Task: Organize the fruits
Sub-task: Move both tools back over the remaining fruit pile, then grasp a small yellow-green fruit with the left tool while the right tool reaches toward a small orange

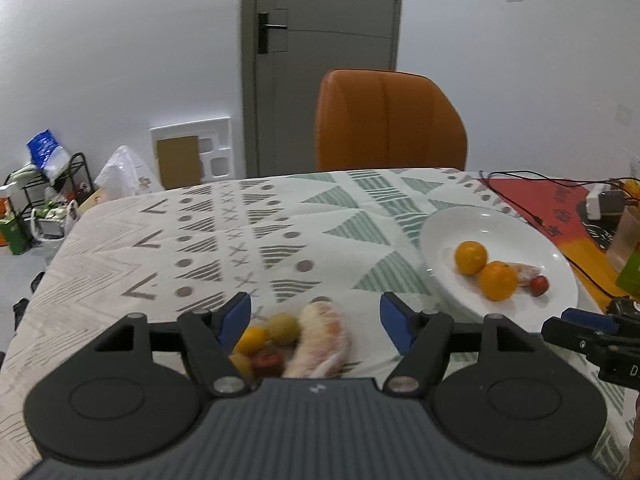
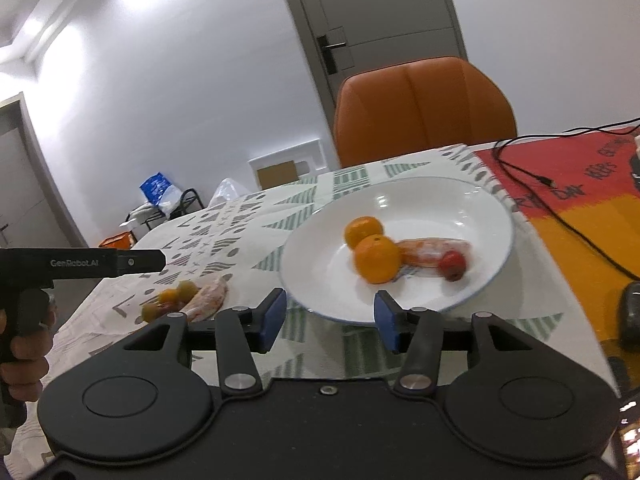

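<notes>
Both grippers released, empty: left gripper (image 1: 316, 322) over fruit pile (image 1: 296, 338); right gripper (image 2: 330, 316) at plate (image 2: 472, 216) rim, oranges (image 2: 376, 258) at 12 o'clock.

On the plate (image 2: 400, 192): two oranges (image 2: 376, 258), one wrapped piece, one small red fruit (image 2: 452, 266). Near the tablecloth's (image 1: 160, 240) front edge: about five pieces.

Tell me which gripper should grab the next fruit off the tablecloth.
Left. The left gripper is open right over the loose fruit pile, while the right gripper is open and empty by the plate.
</notes>
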